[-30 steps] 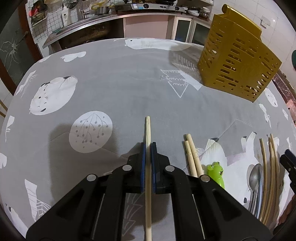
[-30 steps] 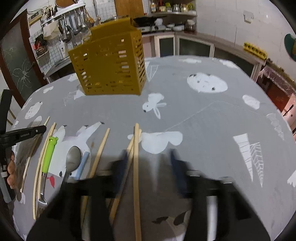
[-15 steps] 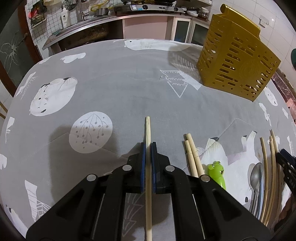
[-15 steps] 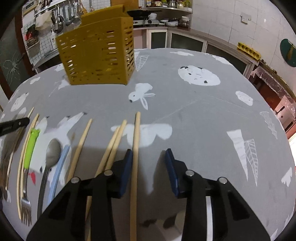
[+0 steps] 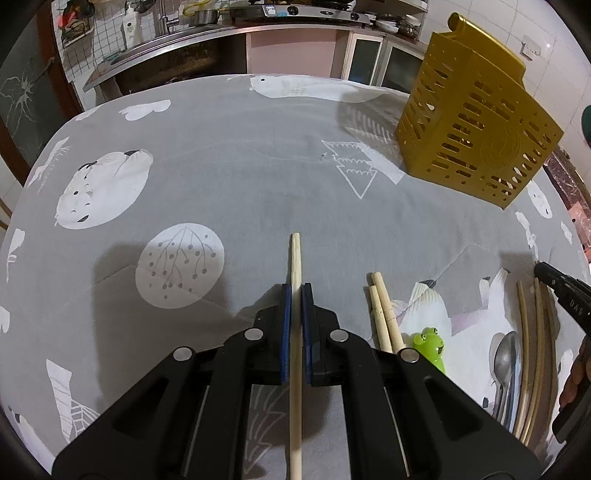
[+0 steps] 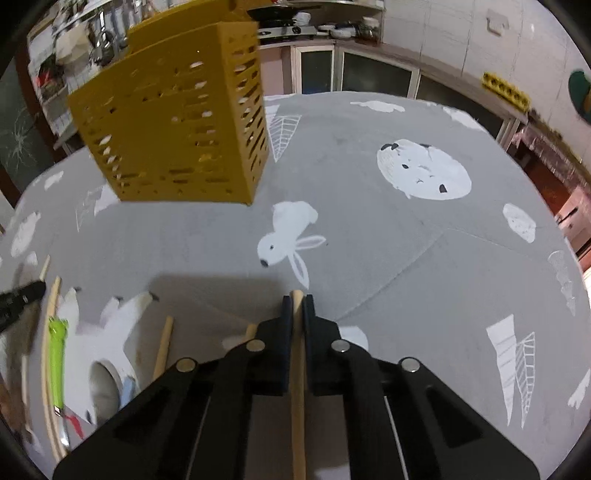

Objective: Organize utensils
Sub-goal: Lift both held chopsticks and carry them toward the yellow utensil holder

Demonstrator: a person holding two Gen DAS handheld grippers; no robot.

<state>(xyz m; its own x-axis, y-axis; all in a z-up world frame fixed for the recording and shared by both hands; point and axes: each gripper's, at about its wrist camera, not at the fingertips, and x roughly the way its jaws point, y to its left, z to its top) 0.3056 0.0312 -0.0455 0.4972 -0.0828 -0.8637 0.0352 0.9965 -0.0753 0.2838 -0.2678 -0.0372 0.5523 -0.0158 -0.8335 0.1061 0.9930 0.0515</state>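
My left gripper (image 5: 295,291) is shut on a pale wooden chopstick (image 5: 296,258) that points forward over the grey tablecloth. My right gripper (image 6: 297,301) is shut on another wooden chopstick (image 6: 297,406), lifted above the cloth. The yellow slotted utensil holder (image 5: 476,122) stands at the far right in the left wrist view and at the upper left in the right wrist view (image 6: 177,122). Two chopsticks (image 5: 384,314), a green frog-handled fork (image 5: 430,345), a spoon (image 5: 504,356) and several more chopsticks (image 5: 535,350) lie on the cloth.
The round table has a grey cloth with white animal prints (image 6: 424,170). A kitchen counter (image 5: 221,29) runs behind it. More chopsticks (image 6: 162,347) and the green fork (image 6: 57,362) lie left of my right gripper. The other gripper's tip (image 5: 561,291) shows at the right edge.
My right gripper has closed on a chopstick and moved forward toward the yellow holder with it. My left gripper still holds its chopstick in the same place.
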